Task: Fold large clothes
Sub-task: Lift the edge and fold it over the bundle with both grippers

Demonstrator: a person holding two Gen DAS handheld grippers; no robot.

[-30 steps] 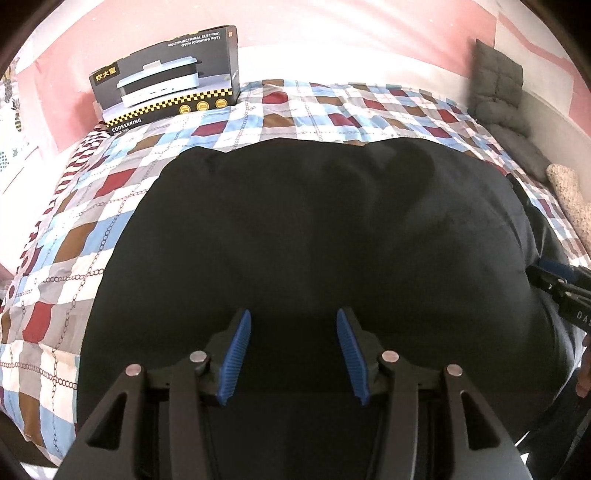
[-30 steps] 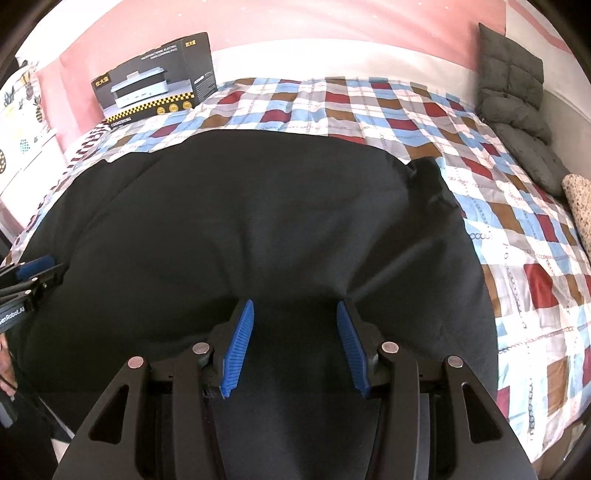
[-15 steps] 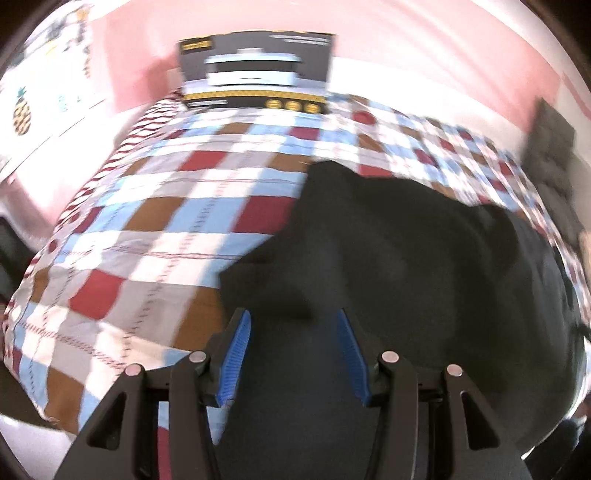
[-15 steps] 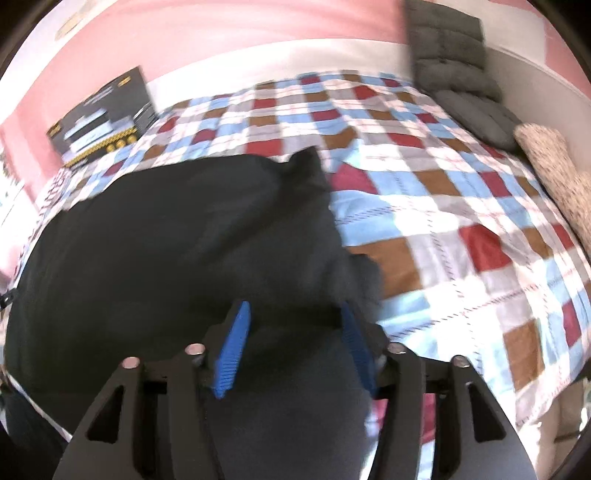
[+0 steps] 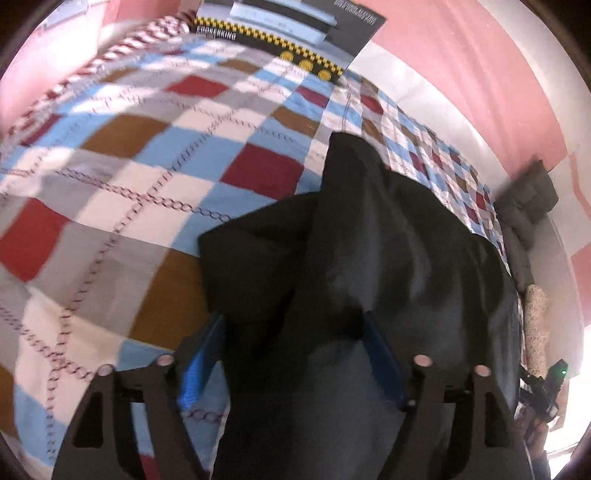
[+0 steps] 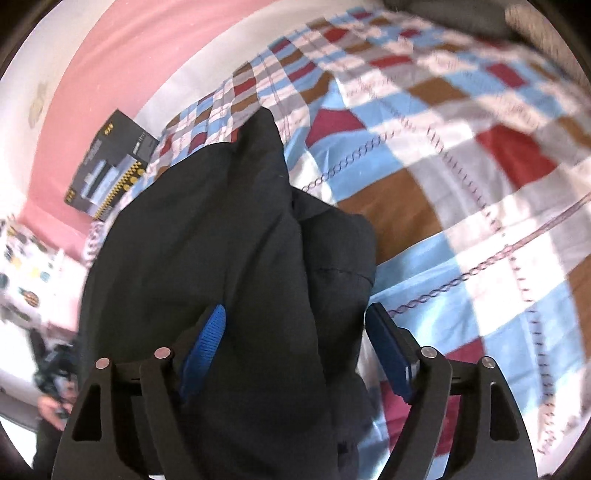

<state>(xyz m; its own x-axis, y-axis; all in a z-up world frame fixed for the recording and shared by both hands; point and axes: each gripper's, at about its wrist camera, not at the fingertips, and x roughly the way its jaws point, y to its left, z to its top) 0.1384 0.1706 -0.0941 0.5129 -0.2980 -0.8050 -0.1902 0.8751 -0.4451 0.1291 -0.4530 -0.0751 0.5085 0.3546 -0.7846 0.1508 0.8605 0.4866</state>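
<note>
Checkered bed (image 5: 110,155) | both grippers' fingers standing wide apart, straddling black garment (image 5: 369,258) edges, not clamping | closing evenly advised.

Both views bright, daylit. Strongest light blows out to white at lower right edge of left wrist view, just right of black garment (image 5: 388,266). Garment reads near-featureless dark, only faint grey sheen on folds. Checked bedspread (image 5: 122,177) smeared by motion blur left of garment; same blur on bedspread (image 6: 461,166) right of garment (image 6: 221,240) in right wrist view. Heavy fisheye bending, black vignette at corners. Printed box (image 5: 291,33) beyond garment soft, lettering partly legible.
</note>
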